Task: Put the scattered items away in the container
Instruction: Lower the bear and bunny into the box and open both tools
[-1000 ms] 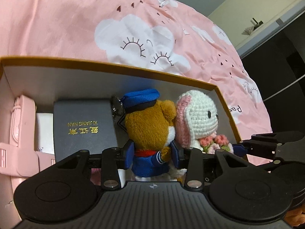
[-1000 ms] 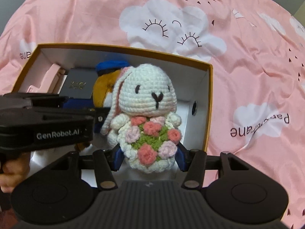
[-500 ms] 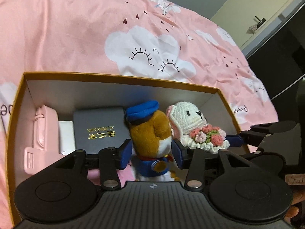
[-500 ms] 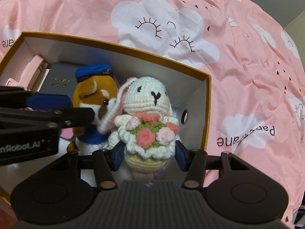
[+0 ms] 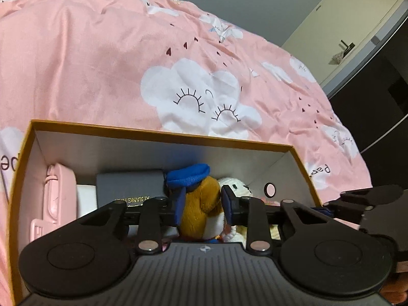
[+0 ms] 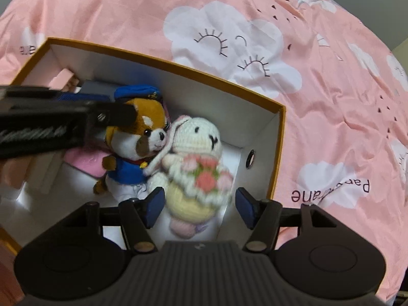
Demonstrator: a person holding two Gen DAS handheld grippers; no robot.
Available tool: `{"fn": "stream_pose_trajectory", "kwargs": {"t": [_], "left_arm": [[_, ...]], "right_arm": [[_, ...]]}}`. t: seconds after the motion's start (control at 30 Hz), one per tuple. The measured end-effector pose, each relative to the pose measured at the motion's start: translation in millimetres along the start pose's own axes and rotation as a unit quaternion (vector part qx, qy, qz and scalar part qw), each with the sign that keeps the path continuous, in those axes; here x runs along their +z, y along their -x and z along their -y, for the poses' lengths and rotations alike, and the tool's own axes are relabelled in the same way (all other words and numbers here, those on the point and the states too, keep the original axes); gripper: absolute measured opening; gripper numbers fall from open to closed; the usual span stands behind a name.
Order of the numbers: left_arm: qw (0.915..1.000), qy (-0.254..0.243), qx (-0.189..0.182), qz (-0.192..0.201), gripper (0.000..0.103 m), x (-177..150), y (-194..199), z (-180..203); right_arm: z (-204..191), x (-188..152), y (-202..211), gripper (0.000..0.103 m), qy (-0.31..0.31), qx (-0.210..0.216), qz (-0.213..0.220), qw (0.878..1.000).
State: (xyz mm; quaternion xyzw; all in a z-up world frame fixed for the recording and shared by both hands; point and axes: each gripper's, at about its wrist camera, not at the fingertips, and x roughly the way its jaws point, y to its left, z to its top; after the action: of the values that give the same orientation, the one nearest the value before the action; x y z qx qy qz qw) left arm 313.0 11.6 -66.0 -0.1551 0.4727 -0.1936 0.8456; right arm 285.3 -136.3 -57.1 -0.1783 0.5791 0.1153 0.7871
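Box (image 6: 276, 153) with orange rim and white inside sits on the bed, on a pink cover (image 6: 331, 102) printed with white clouds. Bear (image 6: 137, 148) in blue cap and blue jacket stands inside the box, near its middle. Left tongs (image 5: 201, 207) are closed on the bear, one blue pad on either side of its body. Rabbit (image 6: 199, 163), crocheted in white with a bouquet of pink flowers at its front, lies in the box just right of the bear and touching it, toward the right end wall. Right tongs (image 6: 197, 206) are spread wide, their pads on either side of the rabbit's lower body and clear of it; the rabbit appears blurred in the right wrist view. Dark case (image 5: 130, 188) with gold lettering lies behind the bear toward the far wall. Pink case (image 5: 60, 193) stands against the left wall of the box, with a white item (image 5: 85, 199) between it and the dark case. Round hole (image 6: 251, 159) shows in the right end wall.
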Motion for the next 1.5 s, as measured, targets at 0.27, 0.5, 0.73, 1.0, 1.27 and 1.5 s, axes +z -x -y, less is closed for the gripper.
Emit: {"fn": "stream_pose_trajectory", "kwargs": {"t": [0.27,0.5,0.73,1.0,1.27,1.5], "left_arm": [[0.9995,-0.008,0.028,-0.016,0.033,2.7,-16.6,5.9],[0.9968,-0.043,0.056,-0.037,0.033,7.4,-27.4,26.4],[0.9955,-0.015,0.078,-0.051,0.03,10.5,-47.1,17.4],[0.9982,0.014,0.051,-0.028,0.029,8.2,-36.8,8.9],[0.9973,-0.034,0.064,-0.015,0.029,2.9,-6.4,26.1],[0.9915,-0.085,0.068,-0.071,0.029,-14.6,3.4,40.3]], "right_arm": [[7.5,-8.3,4.7,0.038,0.03,0.009,0.017,0.999],[6.0,-9.5,7.8,0.037,0.048,0.008,0.025,0.998],[-0.2,-13.8,9.3,0.037,0.065,0.008,0.021,0.998],[-2.8,-14.6,4.4,0.038,0.07,0.023,0.028,0.997],[3.5,-23.0,17.1,0.04,0.06,0.019,0.041,0.997],[-2.1,-36.6,26.0,0.037,0.072,0.039,0.028,0.996]]}}
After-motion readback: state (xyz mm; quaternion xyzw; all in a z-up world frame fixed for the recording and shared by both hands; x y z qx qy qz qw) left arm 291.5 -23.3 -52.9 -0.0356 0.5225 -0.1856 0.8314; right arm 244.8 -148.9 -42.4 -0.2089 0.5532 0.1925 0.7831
